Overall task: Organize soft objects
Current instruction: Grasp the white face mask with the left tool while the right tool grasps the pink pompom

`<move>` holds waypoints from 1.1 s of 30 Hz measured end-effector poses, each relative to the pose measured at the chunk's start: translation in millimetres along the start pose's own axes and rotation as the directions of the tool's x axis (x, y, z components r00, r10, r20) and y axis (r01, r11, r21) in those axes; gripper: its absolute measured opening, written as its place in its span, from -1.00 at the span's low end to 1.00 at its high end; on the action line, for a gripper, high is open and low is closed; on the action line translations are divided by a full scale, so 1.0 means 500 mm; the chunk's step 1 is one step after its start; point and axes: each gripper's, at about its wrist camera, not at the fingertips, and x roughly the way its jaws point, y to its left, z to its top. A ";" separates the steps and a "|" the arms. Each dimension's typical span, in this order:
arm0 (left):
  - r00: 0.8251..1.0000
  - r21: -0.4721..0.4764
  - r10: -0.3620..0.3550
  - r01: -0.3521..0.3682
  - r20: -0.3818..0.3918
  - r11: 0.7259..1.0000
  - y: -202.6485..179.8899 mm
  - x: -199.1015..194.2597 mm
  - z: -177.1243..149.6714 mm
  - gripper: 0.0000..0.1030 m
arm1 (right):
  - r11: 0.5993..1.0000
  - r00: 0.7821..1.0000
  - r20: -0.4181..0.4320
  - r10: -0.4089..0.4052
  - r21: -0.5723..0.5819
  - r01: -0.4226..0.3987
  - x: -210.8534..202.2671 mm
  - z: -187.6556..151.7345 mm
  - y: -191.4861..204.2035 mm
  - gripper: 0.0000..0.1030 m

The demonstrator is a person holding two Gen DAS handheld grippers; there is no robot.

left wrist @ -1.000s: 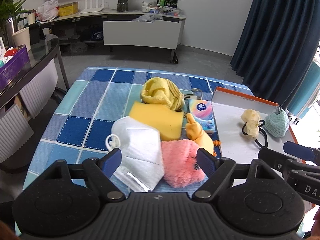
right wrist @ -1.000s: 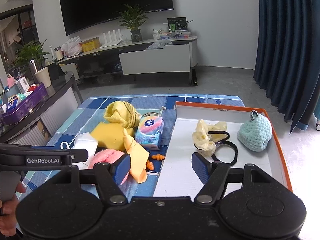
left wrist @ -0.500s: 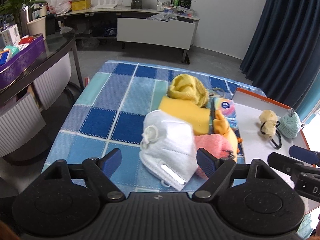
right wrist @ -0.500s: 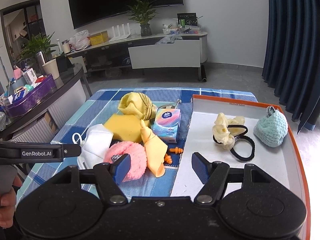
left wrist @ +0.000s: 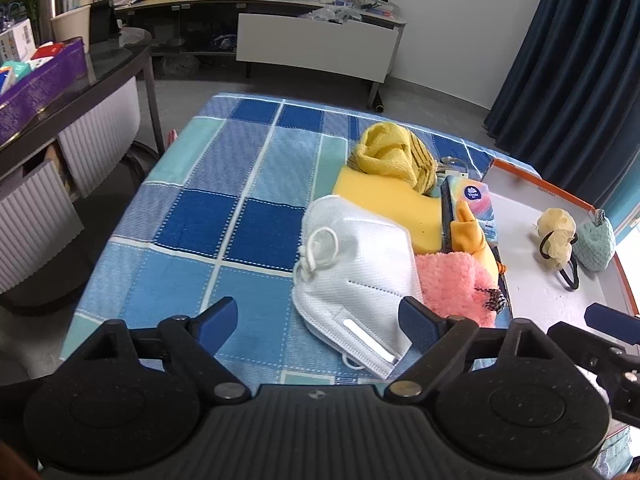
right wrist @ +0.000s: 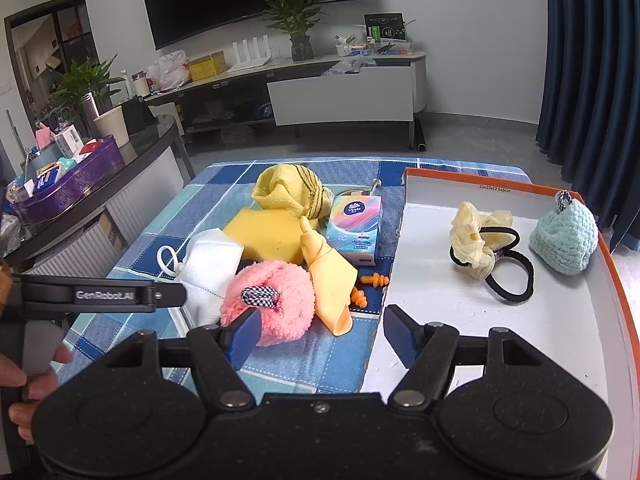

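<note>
Soft things lie in a heap on the blue checked cloth [left wrist: 224,216]: a white face mask [left wrist: 356,272] [right wrist: 210,268], a pink fluffy scrunchie [right wrist: 272,296] [left wrist: 452,284], a yellow sponge [right wrist: 266,232] [left wrist: 384,204], a yellow cloth [right wrist: 290,194] [left wrist: 390,156] and a yellow rubber glove [right wrist: 330,272]. In the orange-rimmed white tray [right wrist: 460,308] lie a cream scrunchie with black hair ties [right wrist: 476,240] and a teal knitted pouch [right wrist: 564,236]. My left gripper [left wrist: 316,322] is open and empty, just before the mask. My right gripper [right wrist: 322,334] is open and empty, over the cloth's near edge between the pink scrunchie and the tray.
A tissue pack [right wrist: 354,224] and orange earplugs [right wrist: 368,288] lie beside the heap. A dark side table with a purple box [right wrist: 68,184] stands left. A TV bench [right wrist: 340,92] and blue curtains [right wrist: 588,80] stand behind.
My left gripper has drawn back and to the left, so the mask now sits to the right of centre. My right gripper has drawn back slightly. Nothing was picked up.
</note>
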 end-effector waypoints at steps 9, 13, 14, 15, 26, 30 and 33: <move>1.000 -0.029 -0.014 0.014 -0.013 0.999 -0.011 0.062 0.034 0.93 | 1.000 1.000 0.001 0.012 0.025 -0.012 0.000 -0.007 -0.004 0.56; 1.000 -0.018 -0.004 0.003 -0.026 1.000 -0.023 0.090 0.042 0.95 | 1.000 1.000 -0.002 0.017 0.025 -0.017 0.004 -0.005 -0.001 0.56; 1.000 -0.010 -0.001 0.001 -0.030 1.000 -0.024 0.098 0.041 0.88 | 1.000 1.000 -0.004 0.019 0.025 -0.019 0.007 -0.004 0.001 0.56; 0.999 -0.001 0.004 -0.004 -0.039 1.000 -0.023 0.106 0.039 0.79 | 0.999 1.000 -0.008 0.022 0.025 -0.022 0.010 -0.004 0.004 0.56; 1.000 0.014 -0.009 0.009 0.002 1.000 0.036 0.053 0.017 0.10 | 0.995 0.993 -0.057 0.099 -0.005 -0.100 0.066 -0.002 0.059 0.56; 1.000 -0.020 0.005 -0.005 0.011 1.000 0.076 0.021 0.016 0.10 | 0.994 0.990 -0.091 0.107 -0.009 -0.108 0.109 0.004 0.079 0.56; 1.000 -0.019 0.018 -0.018 0.022 1.000 0.092 -0.002 0.013 0.10 | 0.996 0.991 -0.109 0.082 -0.018 -0.085 0.144 0.009 0.096 0.66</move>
